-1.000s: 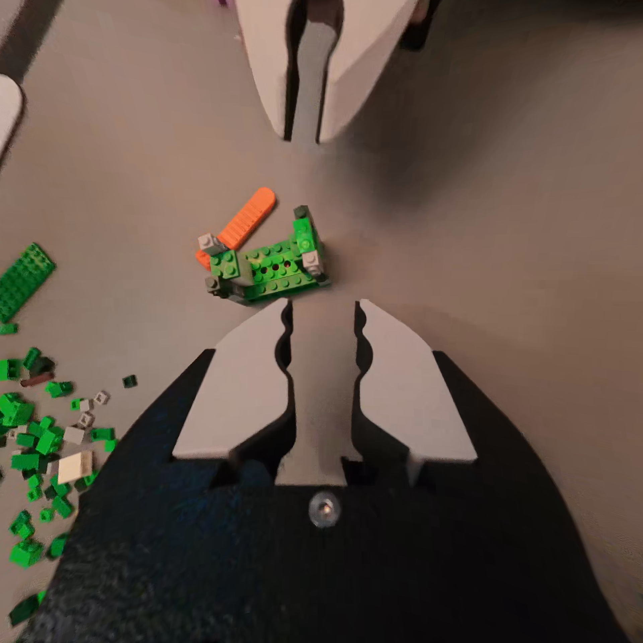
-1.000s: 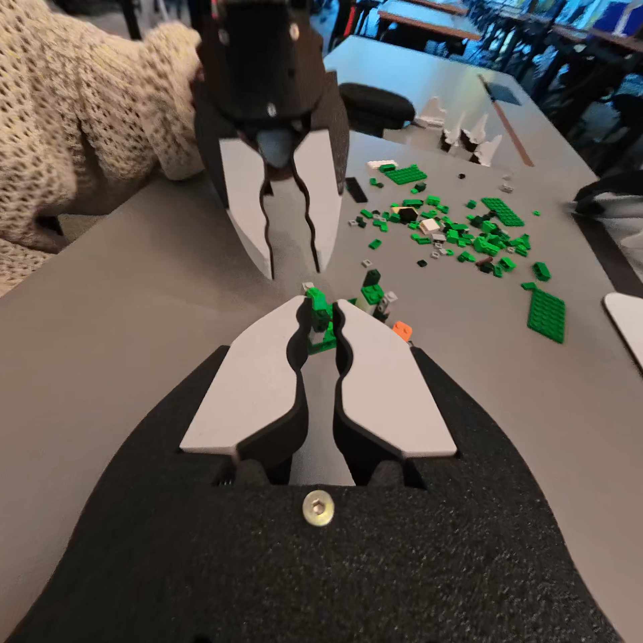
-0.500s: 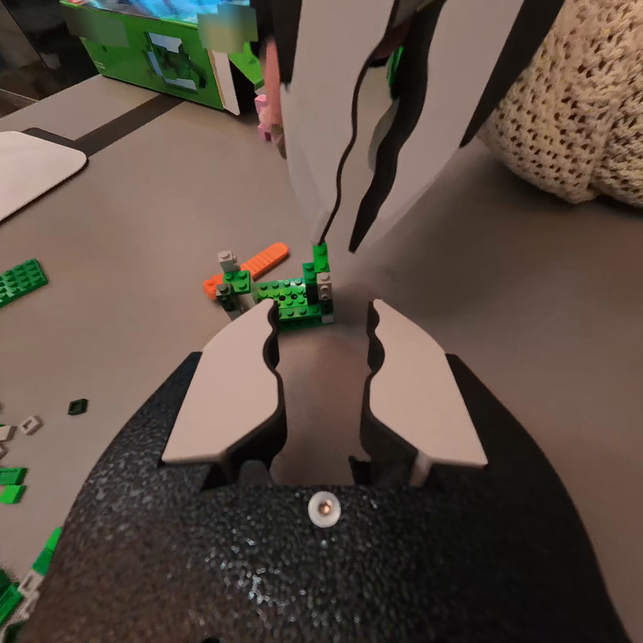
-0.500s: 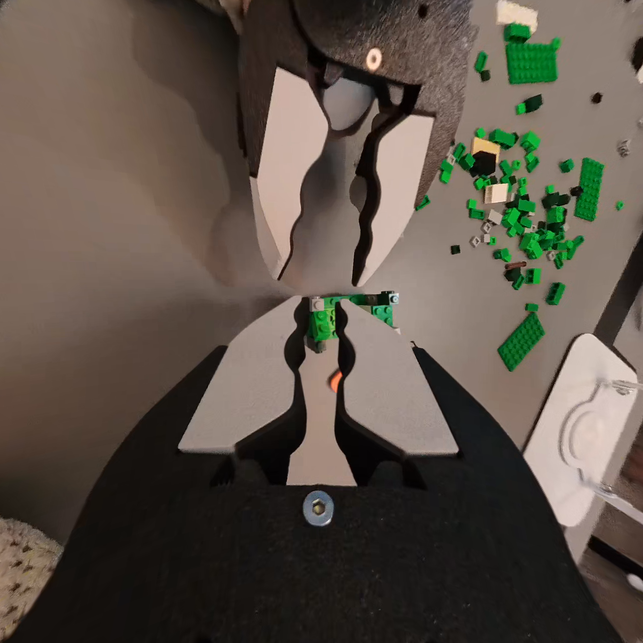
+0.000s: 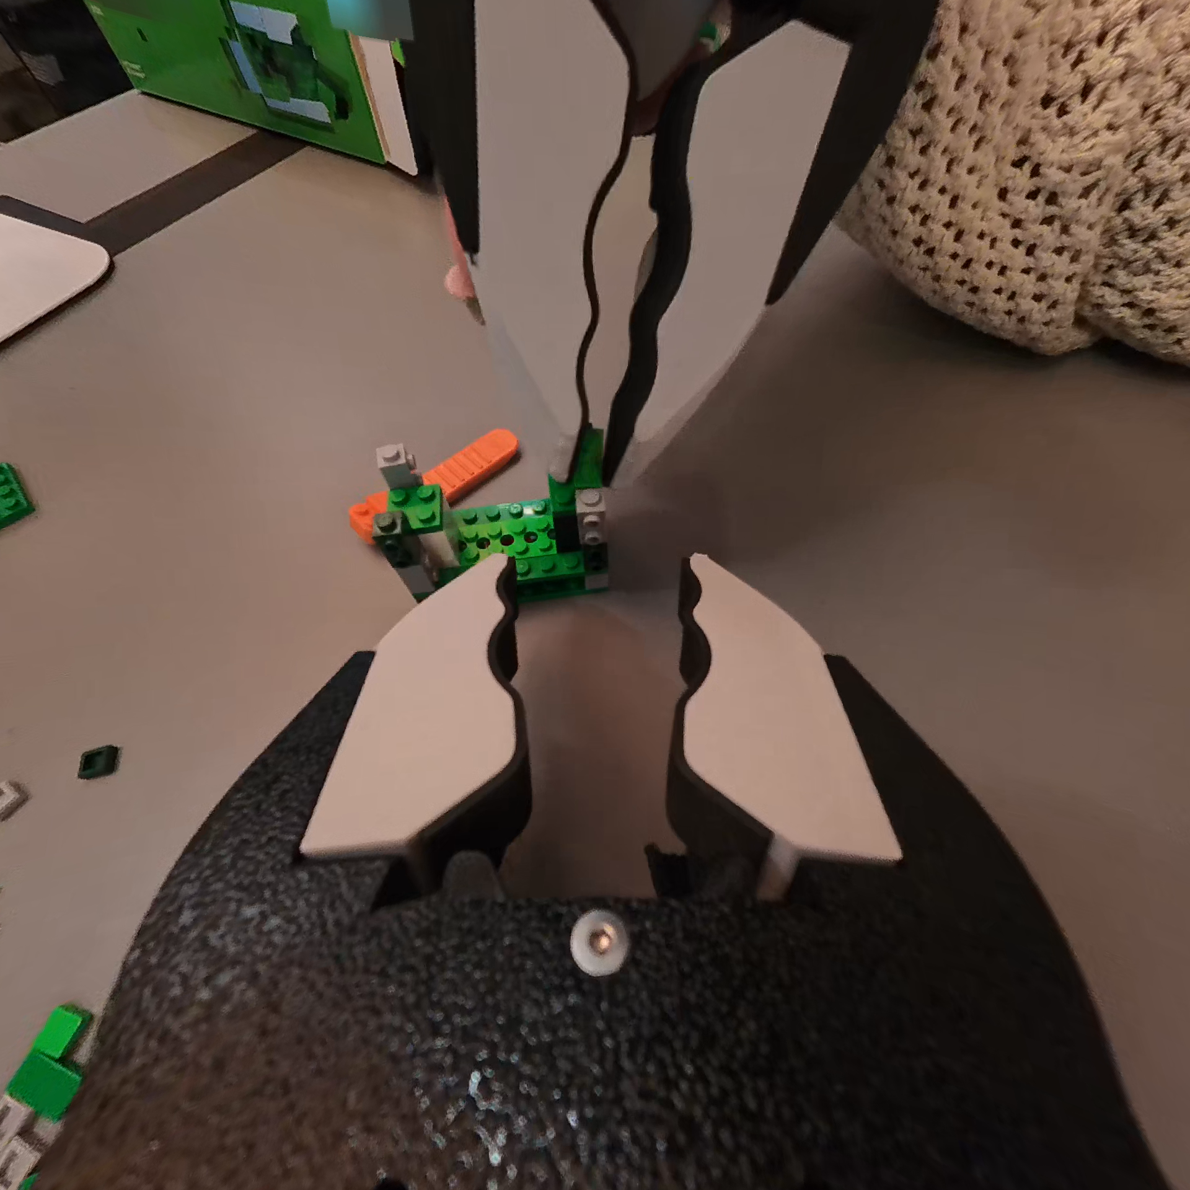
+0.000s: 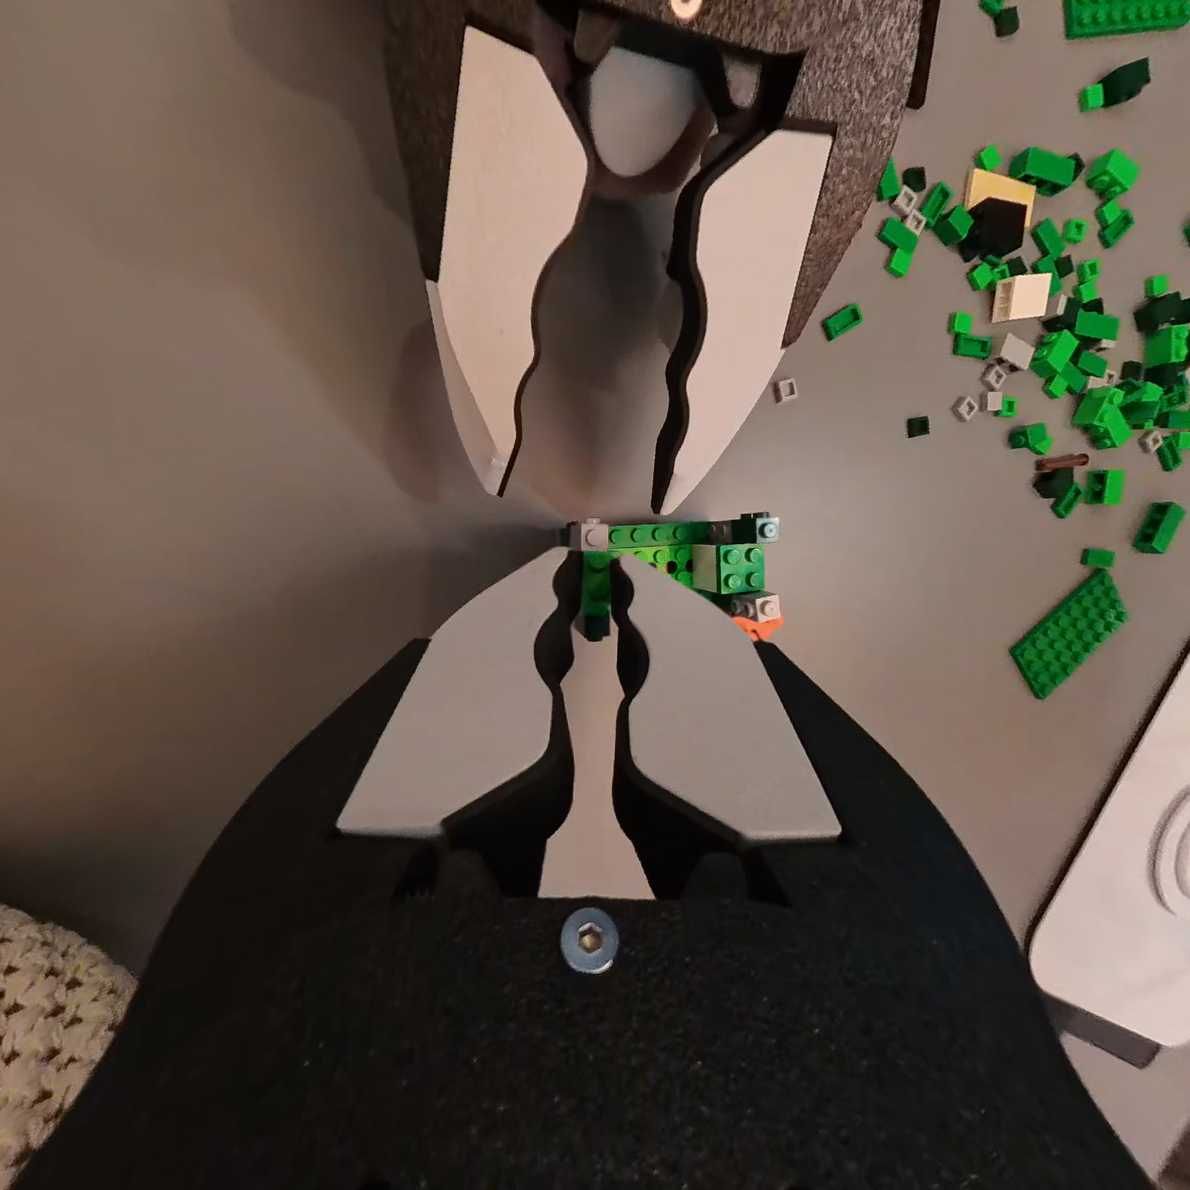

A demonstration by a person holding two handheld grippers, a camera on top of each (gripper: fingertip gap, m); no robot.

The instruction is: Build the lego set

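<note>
At the centre of both wrist views stands the half-built lego model [image 5: 515,534], a low green and grey assembly resting on the grey table [image 5: 225,399], with two short towers rising from a studded base. The right gripper [image 6: 589,566] comes down from the top of the left wrist view and is clamped on the tall green column [image 5: 583,460] at the model's right end; the left gripper [image 5: 595,566] hangs just short of the model with its fingers apart and nothing between them. Judging by the large scatter of loose bricks [image 6: 1062,309] and a green baseplate [image 6: 1069,634] at the right of the right wrist view, most of the build is yet to do. An orange brick separator [image 5: 451,476] lies touching the model's far side. Open tabletop fills the left of the right wrist view, while the green set box [image 5: 257,77], a white tray [image 6: 1120,901] and a knitted sleeve [image 5: 1030,193] crowd the frame edges.
</note>
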